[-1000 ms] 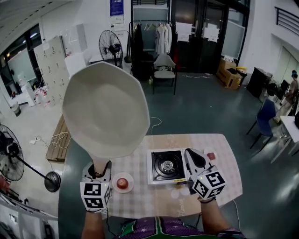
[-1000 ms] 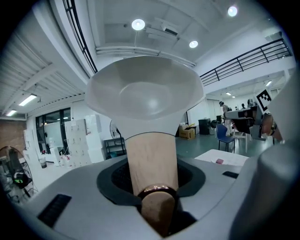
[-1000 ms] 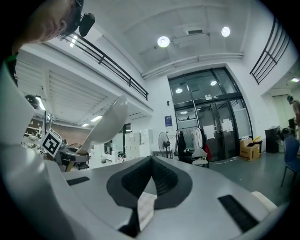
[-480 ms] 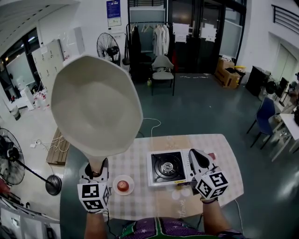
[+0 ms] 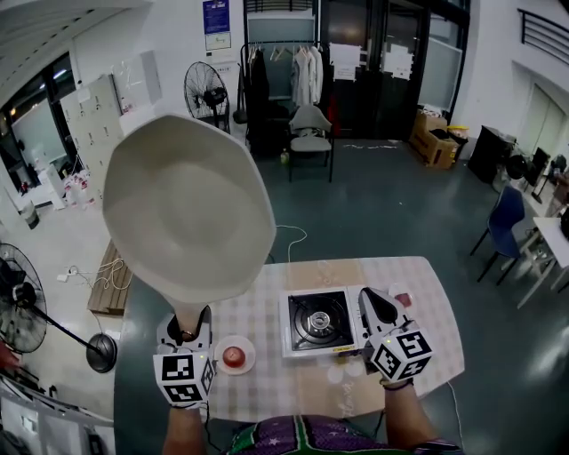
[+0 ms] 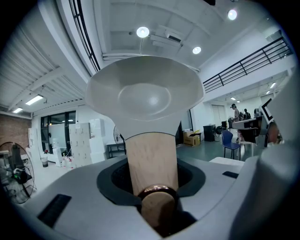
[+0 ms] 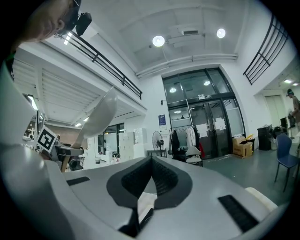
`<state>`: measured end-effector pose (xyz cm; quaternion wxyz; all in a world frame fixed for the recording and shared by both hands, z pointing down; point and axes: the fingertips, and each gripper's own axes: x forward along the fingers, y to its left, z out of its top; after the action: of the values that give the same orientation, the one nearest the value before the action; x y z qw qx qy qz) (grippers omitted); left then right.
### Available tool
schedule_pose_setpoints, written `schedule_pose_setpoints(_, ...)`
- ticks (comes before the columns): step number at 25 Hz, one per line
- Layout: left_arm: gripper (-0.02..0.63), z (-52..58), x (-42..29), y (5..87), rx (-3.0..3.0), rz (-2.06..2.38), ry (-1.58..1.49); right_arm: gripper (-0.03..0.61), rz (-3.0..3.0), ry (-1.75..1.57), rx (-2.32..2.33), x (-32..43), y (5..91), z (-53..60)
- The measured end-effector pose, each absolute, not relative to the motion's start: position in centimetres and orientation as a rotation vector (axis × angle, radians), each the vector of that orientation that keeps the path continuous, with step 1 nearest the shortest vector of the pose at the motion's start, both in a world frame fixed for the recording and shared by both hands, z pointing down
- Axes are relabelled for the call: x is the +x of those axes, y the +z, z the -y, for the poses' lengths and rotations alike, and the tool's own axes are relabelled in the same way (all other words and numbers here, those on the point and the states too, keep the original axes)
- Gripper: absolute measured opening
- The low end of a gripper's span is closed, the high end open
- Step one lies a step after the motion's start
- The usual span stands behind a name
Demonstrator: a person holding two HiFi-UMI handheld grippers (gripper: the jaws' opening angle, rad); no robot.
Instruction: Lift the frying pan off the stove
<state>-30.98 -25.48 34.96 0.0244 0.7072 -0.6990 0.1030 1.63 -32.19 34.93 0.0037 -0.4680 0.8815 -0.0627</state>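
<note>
Two grippers over checkered table [image 5: 428, 298]. Left gripper [image 5: 185, 327] pinched wooden handle [image 6: 151, 161] of frying pan [image 5: 187, 209]; pan held high in air, clear of stove [image 5: 318, 320], up and left of it. Right gripper [image 5: 373, 304] empty, jaws pressed together, just right of stove.

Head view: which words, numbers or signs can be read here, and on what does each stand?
No text can be read.
Blue wall poster: too small.
Papers on the doors: blurred.
Yellow label on the stove: too small.
</note>
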Motion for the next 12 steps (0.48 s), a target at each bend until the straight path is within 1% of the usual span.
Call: schedule_pose_setpoints(12,0.187,25.7,-30.98,35.83,2.224,2.132,0.356,0.006,-2.792,-0.184,-1.452,1.05,35.25,32.36)
